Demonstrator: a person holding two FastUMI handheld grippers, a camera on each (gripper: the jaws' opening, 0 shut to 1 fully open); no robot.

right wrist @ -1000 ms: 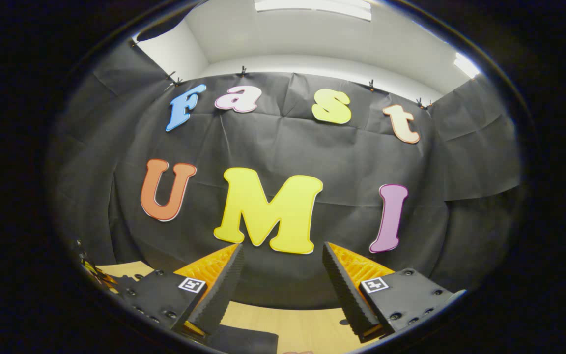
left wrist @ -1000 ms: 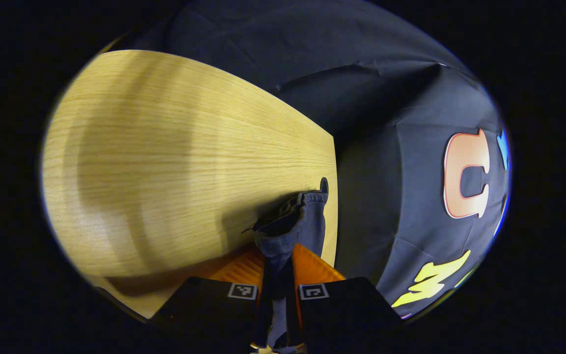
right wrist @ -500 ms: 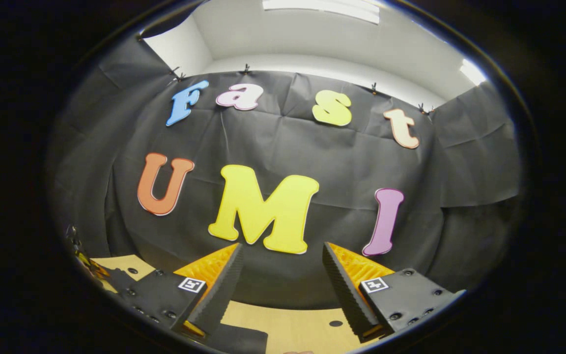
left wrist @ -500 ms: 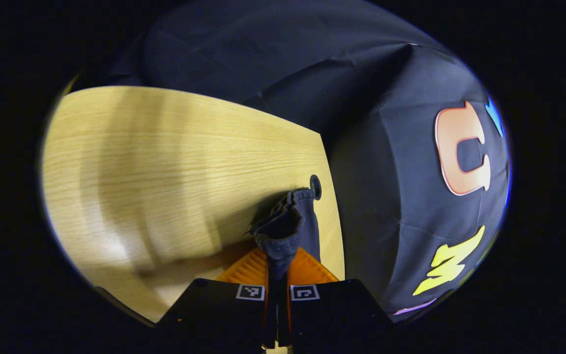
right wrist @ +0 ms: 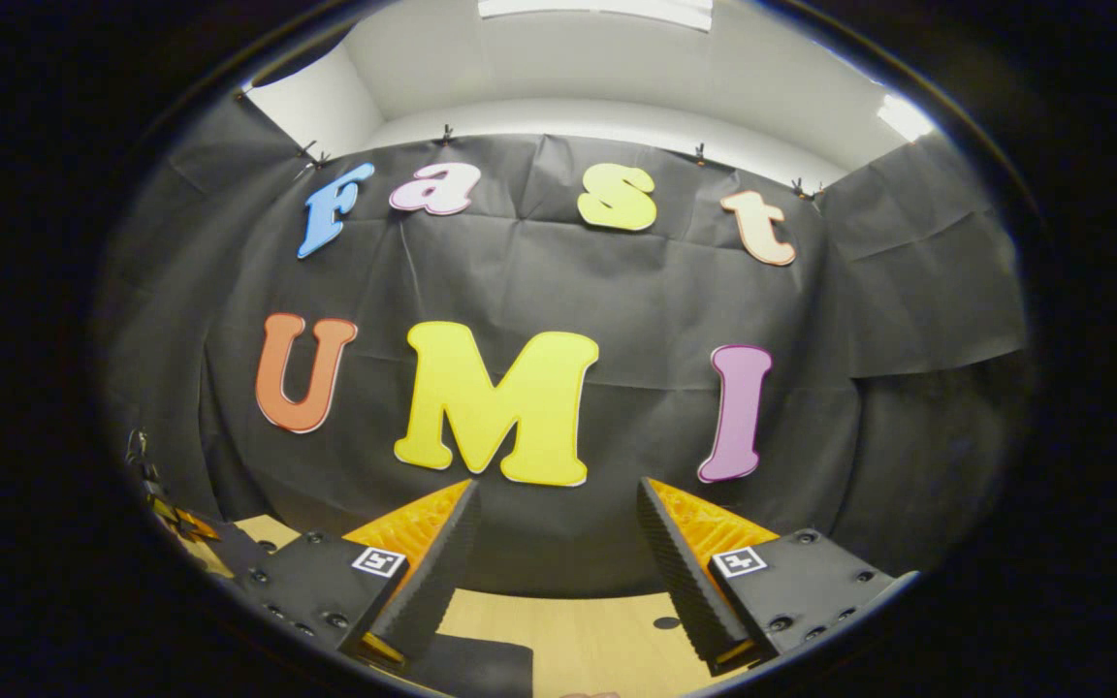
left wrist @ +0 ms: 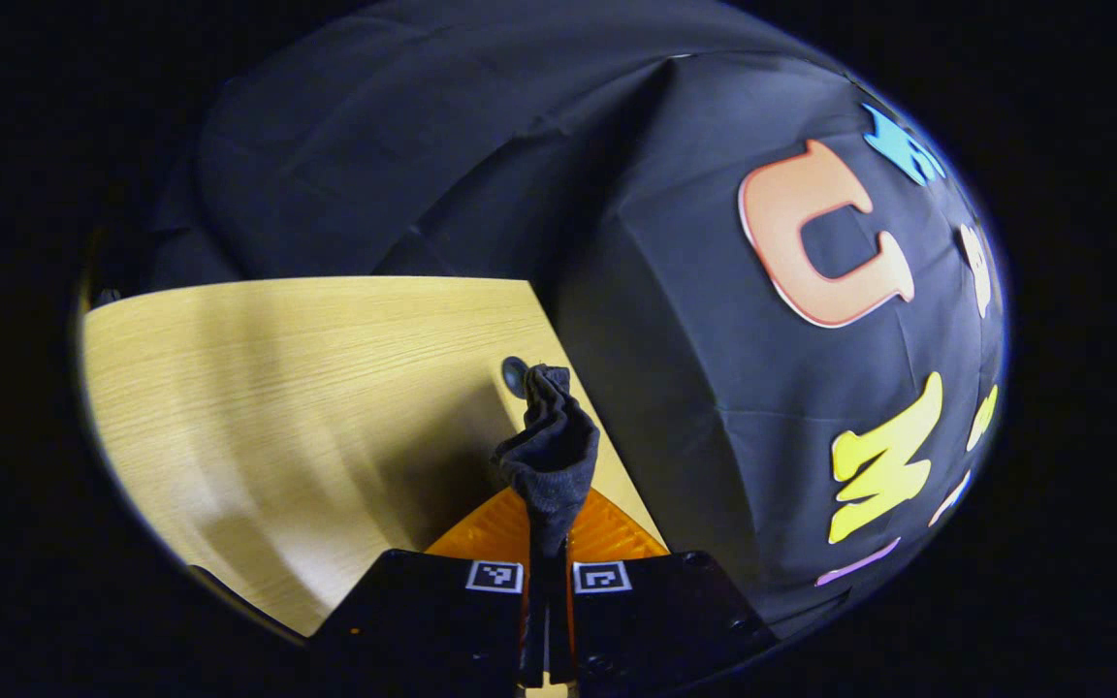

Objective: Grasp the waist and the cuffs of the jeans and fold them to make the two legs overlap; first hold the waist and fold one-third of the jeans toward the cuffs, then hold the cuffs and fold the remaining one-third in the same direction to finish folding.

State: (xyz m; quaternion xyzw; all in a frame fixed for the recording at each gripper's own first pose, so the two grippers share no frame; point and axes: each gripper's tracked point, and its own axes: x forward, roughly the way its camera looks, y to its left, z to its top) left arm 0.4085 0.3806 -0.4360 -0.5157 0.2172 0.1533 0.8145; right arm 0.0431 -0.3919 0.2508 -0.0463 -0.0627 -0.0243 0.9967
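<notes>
Left gripper view showed the left gripper (left wrist: 547,543) pinching a bunched edge of the jeans (left wrist: 549,456) above the table (left wrist: 306,388) — presumably lifted to carry the fold. The right gripper (right wrist: 554,553) hung spread and empty — dark denim (right wrist: 466,669) lay just beneath it.

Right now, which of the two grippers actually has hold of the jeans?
The left gripper: its fingers are closed together on a bunched fold of the dark jeans above the table. The right gripper stands open, nothing between its fingers.
</notes>
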